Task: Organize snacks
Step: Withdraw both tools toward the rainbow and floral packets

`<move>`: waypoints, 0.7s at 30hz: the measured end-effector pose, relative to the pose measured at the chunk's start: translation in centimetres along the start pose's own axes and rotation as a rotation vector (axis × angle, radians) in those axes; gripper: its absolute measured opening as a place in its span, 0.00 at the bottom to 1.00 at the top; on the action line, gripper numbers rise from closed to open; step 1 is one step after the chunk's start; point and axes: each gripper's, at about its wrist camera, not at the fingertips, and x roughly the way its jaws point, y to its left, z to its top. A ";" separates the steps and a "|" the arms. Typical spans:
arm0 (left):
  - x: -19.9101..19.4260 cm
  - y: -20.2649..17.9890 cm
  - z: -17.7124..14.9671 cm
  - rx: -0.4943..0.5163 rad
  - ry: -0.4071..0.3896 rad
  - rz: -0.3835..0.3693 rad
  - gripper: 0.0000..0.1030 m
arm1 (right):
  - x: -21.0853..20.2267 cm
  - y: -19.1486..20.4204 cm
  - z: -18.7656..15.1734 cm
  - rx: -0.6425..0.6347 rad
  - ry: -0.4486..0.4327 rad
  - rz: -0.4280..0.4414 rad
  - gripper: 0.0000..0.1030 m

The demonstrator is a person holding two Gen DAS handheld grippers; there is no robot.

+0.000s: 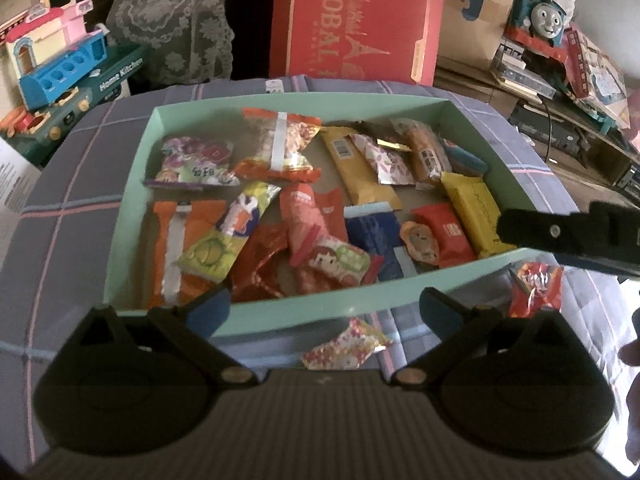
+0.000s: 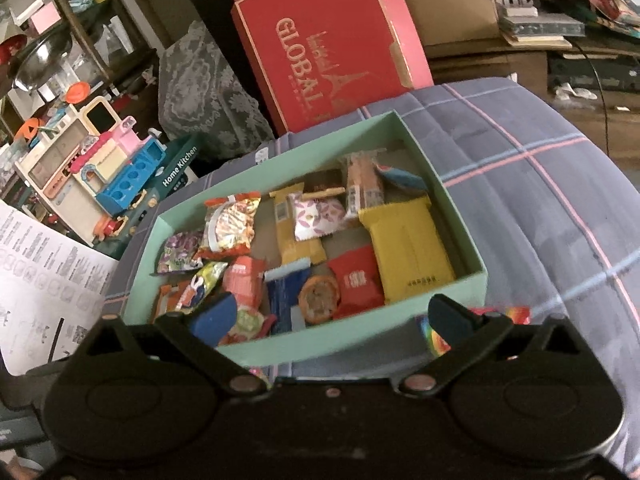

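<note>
The right gripper (image 2: pixel 334 318) holds its fingers (image 2: pixel 214 316) wide apart, with nothing between them, just in front of the green box (image 2: pixel 432 188). Inside the box lie many snack packets (image 2: pixel 404 246). Behind the box stands a red carton (image 2: pixel 320 40). A colourful packet (image 2: pixel 516 314) lies outside, beside the box's near right corner.

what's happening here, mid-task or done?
Mid-task. A person holds two grippers over a mint-green box full of snack packets on a plaid cloth. The left gripper and right gripper are both open and empty. Two packets lie outside the box: a floral packet and a red packet.
</note>
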 end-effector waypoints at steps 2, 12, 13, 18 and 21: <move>-0.6 0.1 -0.4 -0.007 0.000 0.003 1.00 | -0.5 -0.2 -0.4 0.009 0.002 -0.002 1.00; -3.6 0.1 -2.2 -0.016 -0.017 0.011 1.00 | -3.1 -0.9 -2.1 0.017 0.004 -0.012 1.00; -3.8 0.1 -2.4 -0.017 -0.017 0.011 1.00 | -3.3 -1.0 -2.3 0.017 0.004 -0.015 1.00; -4.5 -0.1 -3.4 -0.017 -0.015 0.009 1.00 | -4.0 -1.6 -3.2 0.017 0.015 -0.026 1.00; -4.7 -0.1 -4.2 -0.016 -0.006 0.005 1.00 | -4.4 -1.9 -3.9 0.021 0.023 -0.032 1.00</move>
